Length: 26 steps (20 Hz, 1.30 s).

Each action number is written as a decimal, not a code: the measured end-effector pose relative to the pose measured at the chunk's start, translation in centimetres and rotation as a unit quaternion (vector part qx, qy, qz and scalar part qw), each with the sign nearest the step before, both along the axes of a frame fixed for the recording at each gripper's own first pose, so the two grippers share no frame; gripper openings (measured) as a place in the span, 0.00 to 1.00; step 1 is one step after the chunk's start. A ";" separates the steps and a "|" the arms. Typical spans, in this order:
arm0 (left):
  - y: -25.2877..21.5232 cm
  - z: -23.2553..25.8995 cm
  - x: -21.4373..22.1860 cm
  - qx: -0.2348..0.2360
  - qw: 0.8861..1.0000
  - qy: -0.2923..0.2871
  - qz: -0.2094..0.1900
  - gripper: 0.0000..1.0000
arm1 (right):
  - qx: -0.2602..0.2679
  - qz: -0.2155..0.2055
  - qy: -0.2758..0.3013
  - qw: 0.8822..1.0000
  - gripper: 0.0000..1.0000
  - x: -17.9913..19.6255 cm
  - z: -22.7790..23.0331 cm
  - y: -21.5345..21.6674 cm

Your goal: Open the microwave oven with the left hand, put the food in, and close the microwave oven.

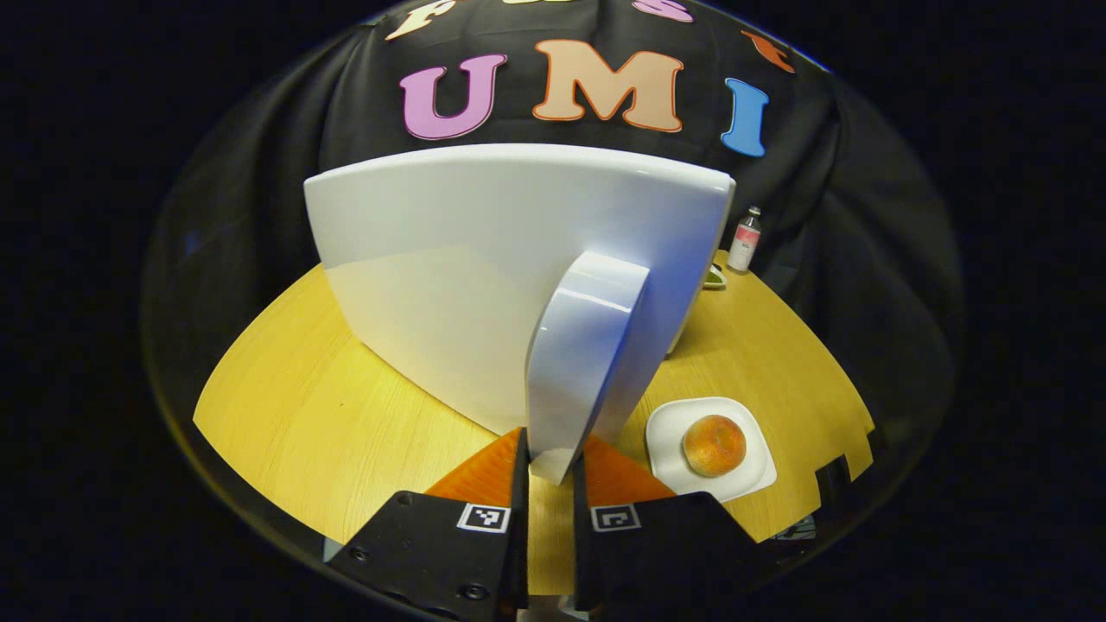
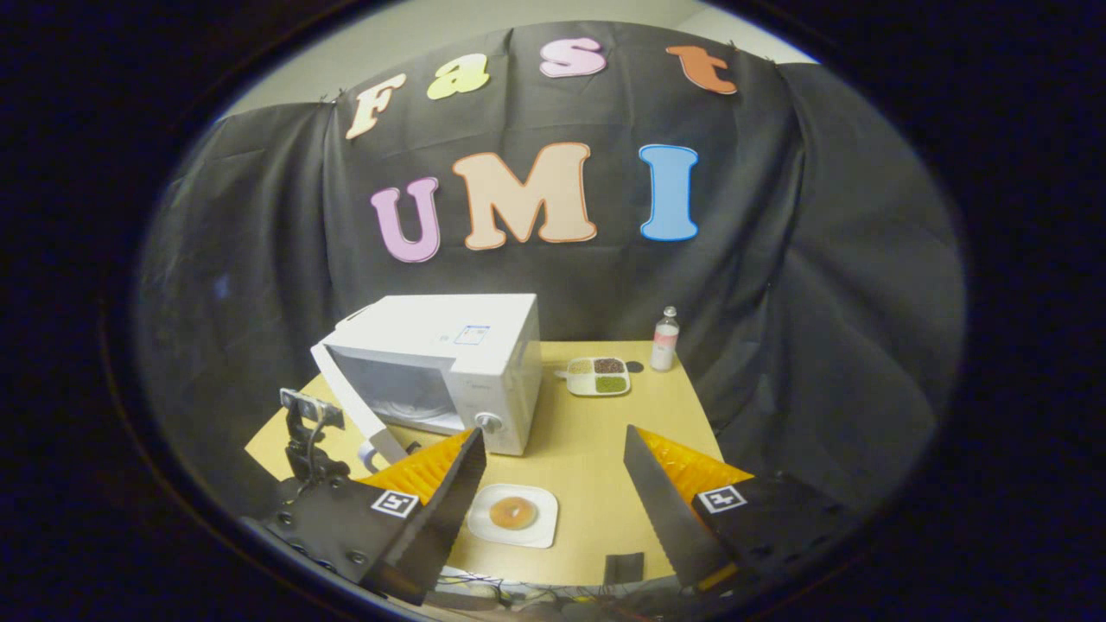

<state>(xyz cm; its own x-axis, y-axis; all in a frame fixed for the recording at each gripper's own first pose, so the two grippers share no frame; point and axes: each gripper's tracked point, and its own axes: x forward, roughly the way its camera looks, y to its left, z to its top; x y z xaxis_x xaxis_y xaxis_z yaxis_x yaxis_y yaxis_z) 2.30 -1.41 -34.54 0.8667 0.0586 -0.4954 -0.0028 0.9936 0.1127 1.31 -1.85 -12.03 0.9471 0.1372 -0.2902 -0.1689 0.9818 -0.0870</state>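
1. The left gripper [image 1: 550, 471] clamps both fingers on the door handle [image 1: 581, 363].
2. The right gripper [image 2: 553, 484] hangs spread wide above the doughnut [image 2: 513, 512] on its white plate [image 2: 537, 531].
3. Beyond, the microwave [image 2: 449, 371] stands with its door [image 2: 350, 406] swung open.

Left view against door [image 1: 484, 285]; right perhaps farther back.
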 end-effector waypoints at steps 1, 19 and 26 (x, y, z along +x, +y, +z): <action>0.2 0.4 -0.4 -0.009 1.000 -0.007 0.010 0.22 | -0.005 0.005 0.000 1.000 1.00 0.2 -0.1 -0.1; 9.1 3.5 -7.7 0.005 0.991 -0.047 0.126 0.96 | -0.032 0.054 0.046 0.997 0.96 0.9 -4.8 -0.1; 13.5 4.7 -10.8 -0.015 0.989 -0.058 0.136 0.95 | -0.038 0.057 0.057 0.996 0.96 -0.7 -6.8 4.3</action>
<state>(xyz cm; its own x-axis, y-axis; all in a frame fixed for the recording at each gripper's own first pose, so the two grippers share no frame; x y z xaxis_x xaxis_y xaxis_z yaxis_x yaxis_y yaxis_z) -8.51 12.10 -29.80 0.8723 0.2834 -0.3985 -0.2807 0.9575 0.0664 0.64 2.44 -18.88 0.8871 0.2154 -0.4083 -0.2918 0.9470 -0.1345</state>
